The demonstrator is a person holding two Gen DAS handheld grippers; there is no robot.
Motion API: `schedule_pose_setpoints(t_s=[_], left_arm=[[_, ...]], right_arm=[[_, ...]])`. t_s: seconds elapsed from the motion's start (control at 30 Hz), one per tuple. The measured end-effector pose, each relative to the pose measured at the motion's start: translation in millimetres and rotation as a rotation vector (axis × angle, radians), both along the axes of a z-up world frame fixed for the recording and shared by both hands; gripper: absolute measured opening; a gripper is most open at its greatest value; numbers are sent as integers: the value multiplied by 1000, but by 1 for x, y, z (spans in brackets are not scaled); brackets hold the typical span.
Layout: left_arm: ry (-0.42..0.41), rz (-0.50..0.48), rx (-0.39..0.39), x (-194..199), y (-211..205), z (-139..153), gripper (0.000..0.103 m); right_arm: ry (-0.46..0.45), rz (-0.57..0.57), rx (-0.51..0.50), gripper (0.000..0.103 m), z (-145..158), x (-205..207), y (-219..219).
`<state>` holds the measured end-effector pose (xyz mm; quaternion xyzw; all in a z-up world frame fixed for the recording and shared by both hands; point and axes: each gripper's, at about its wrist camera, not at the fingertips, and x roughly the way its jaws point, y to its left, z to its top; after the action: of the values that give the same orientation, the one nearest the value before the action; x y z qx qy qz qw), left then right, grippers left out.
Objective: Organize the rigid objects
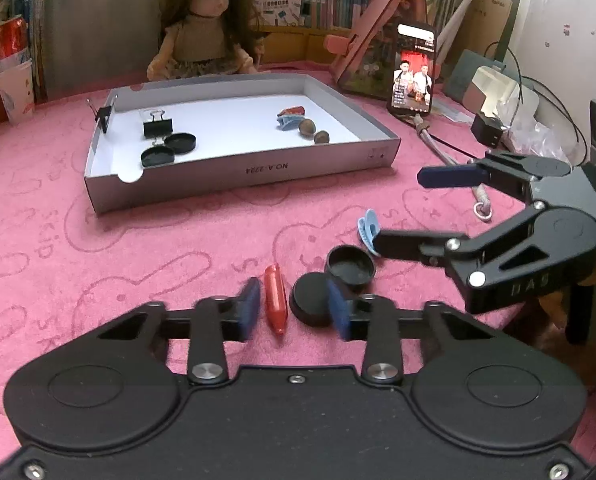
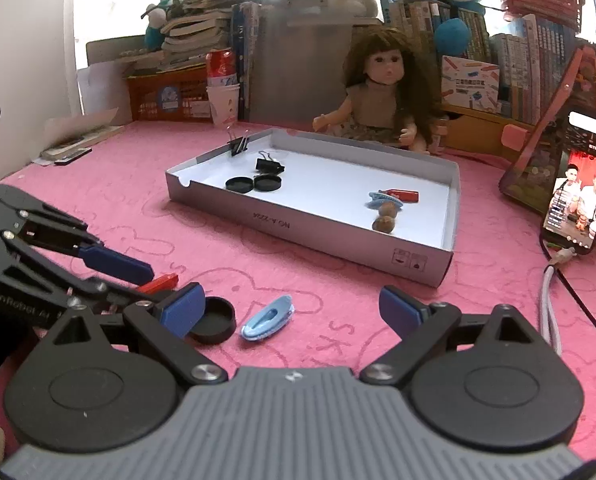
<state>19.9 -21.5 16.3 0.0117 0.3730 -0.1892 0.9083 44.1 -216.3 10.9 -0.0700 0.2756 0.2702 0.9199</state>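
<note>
On the pink cloth, the left gripper (image 1: 294, 310) is brought in low around two things at once. Its pads are blurred. The left pad (image 1: 250, 308) stands just beside the red clip (image 1: 276, 304), and the right pad is laid against the flat cap (image 1: 310, 300). The jaws are taken to be closed on the red clip with the cap wedged alongside, though a firm clamp cannot be confirmed. Before any lift, the hold is best judged by whether the clip is squeezed alone. If the cap is caught with it, a slip is likely, so the pads should be re-seated across the clip's narrow body.

Just right of these, an open cap (image 1: 350, 266) sits rim-up. Further right the blue clip (image 1: 368, 228) lies by the right gripper (image 1: 398, 209), whose jaws are spread wide and empty. It should be kept clear until the left is lifted away.

The red clip is probably meant for the tray (image 1: 242, 176), beside the red and blue clips already lying there at its right.
</note>
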Motion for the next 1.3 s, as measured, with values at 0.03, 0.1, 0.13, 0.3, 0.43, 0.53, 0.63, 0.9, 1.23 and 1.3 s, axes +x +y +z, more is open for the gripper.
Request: schedule_pose_setpoints(t_s=[0.03,0.1,0.13,0.3,0.43,0.53,0.63,0.9,1.23,1.3], left_arm=[[-7,2,6,0,-1,1,21],[-24,13,25,0,-1,1,21],[-30,19,32,0,-1,1,21],[-30,33,31,2,2,2,21],[-32,35,31,2,3,2,21],[-29,38,27,2,3,2,21],[-28,40,25,2,3,2,21],[-28,52,23,4,4,2,21],[-28,57,14,2,7,3,22],[-31,57,13,1,8,4,21]], right_arm=[[0,3,-1,98,0,0,1],[2,4,-3,98,-1,-1,2],[4,4,-3,98,-2,0,1],[16,-1,-6,98,-5,1,1],[28,4,-14,95,-7,1,2],[39,14,-24,91,-10,1,4],[44,20,-29,87,-12,0,6],[58,7,-30,60,-15,4,11],[47,-25,-26,36,-13,4,8],[45,-43,-26,36,-13,5,6]])
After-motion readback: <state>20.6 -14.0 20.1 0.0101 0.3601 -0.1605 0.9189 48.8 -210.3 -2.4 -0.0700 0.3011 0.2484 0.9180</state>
